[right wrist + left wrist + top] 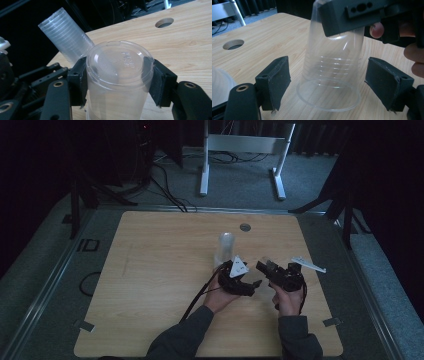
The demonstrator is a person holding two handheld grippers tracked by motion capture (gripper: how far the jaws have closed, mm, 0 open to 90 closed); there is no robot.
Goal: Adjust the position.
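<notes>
While clamping cup (119, 75) (left wide)

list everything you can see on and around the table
clear plastic cup: one, see-through, upside down on the table, clamped near its base by the right claw
stack of clear plastic cups: one stack, see-through, mid-table
white flat strip: one, white, right part of table
wooden table: one, light wood, round hole at far edge
white metal frame: one, on the floor beyond
left claw: black, open, pads either side of the cup, not touching
hands: two, dark sleeves, bottom of high view
</notes>
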